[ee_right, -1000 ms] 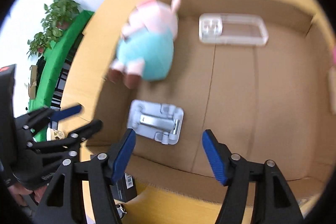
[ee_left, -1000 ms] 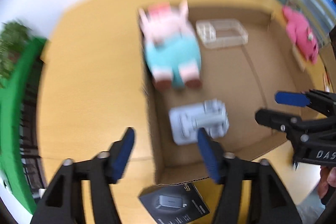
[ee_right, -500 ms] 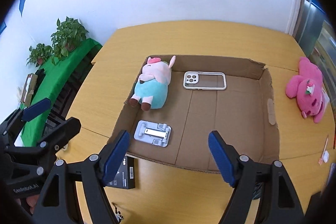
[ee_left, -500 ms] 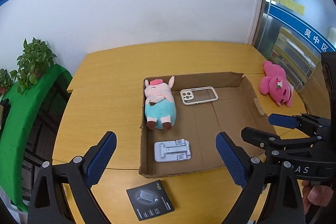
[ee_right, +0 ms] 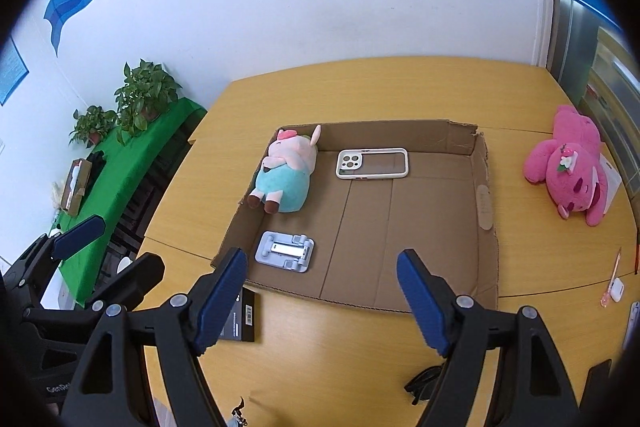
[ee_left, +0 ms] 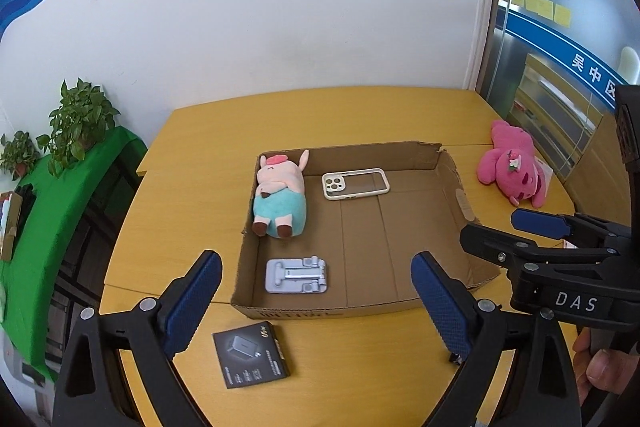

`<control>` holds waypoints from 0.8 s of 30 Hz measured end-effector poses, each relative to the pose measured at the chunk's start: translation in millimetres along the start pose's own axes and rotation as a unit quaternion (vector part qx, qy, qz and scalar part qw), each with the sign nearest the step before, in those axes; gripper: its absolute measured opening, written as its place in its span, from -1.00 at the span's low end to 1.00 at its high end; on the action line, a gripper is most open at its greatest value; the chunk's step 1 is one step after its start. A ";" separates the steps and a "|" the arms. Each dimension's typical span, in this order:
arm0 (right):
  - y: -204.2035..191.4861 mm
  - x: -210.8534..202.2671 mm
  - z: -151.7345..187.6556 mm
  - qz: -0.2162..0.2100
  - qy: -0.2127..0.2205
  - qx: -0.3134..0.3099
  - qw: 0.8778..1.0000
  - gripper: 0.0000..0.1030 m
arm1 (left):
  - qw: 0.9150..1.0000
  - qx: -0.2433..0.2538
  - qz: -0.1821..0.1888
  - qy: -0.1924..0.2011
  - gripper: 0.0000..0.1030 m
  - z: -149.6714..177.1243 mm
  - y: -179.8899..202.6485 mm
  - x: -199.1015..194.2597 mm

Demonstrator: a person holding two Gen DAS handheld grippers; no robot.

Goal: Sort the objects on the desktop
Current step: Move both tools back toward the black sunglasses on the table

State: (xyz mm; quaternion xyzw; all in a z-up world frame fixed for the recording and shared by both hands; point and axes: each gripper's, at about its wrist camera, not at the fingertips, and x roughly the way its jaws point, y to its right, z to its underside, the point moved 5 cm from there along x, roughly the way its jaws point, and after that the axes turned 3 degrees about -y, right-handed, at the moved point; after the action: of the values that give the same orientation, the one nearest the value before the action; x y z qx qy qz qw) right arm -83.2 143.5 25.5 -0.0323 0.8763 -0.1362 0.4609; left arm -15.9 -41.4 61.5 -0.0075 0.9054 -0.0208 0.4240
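A shallow cardboard box point(ee_left: 452, 187) lies on the yellow table. In it are a pink-and-teal pig plush point(ee_left: 280, 195), a white phone case point(ee_left: 355, 184) and a grey folding phone stand point(ee_left: 296, 275). A pink plush bear point(ee_left: 510, 169) lies outside, to the box's right. A small black product box point(ee_left: 251, 354) lies in front of the carton. My left gripper point(ee_left: 316, 261) hangs open and empty above the carton's near edge. My right gripper point(ee_right: 322, 257) is likewise open and empty, beside it; it shows at the right edge point(ee_left: 536, 223) of the left wrist view.
A green-covered side table point(ee_right: 132, 163) with potted plants point(ee_right: 146, 95) stands to the left. A pen point(ee_right: 612, 279) and a small white earbud case point(ee_right: 616, 289) lie at the table's right edge. A dark object point(ee_right: 424, 383) sits near the front edge.
Both grippers have risen and drawn back from the carton, and their jaws have widened. The grey stand stays lying in the box's near left corner.
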 end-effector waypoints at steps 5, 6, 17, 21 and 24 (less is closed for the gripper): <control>30.2 -12.8 11.1 -0.013 0.000 0.012 1.000 0.50 | 1.000 0.007 -0.009 0.001 0.90 5.1 31.1 -6.2; 36.5 -16.0 13.0 -0.016 0.002 0.013 1.000 0.50 | 1.000 0.007 -0.009 0.000 0.90 6.9 39.0 -6.8; 158.5 -3.3 84.6 -0.028 -0.057 0.121 0.991 0.51 | 0.989 0.051 0.074 -0.117 0.90 65.2 126.2 45.9; 205.8 17.9 135.2 -0.025 -0.113 0.194 0.974 0.51 | 0.974 0.085 0.118 -0.176 0.90 101.4 160.5 88.9; 226.4 23.2 162.9 -0.013 -0.134 0.226 0.965 0.51 | 0.961 0.113 0.153 -0.201 0.89 116.9 185.4 118.8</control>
State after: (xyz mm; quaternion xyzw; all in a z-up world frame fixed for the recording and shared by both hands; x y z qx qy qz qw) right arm 52.1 322.8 -141.5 0.0433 0.7528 -0.3306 0.5675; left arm -1.4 136.5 -112.5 0.1751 0.7835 -0.0555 0.5937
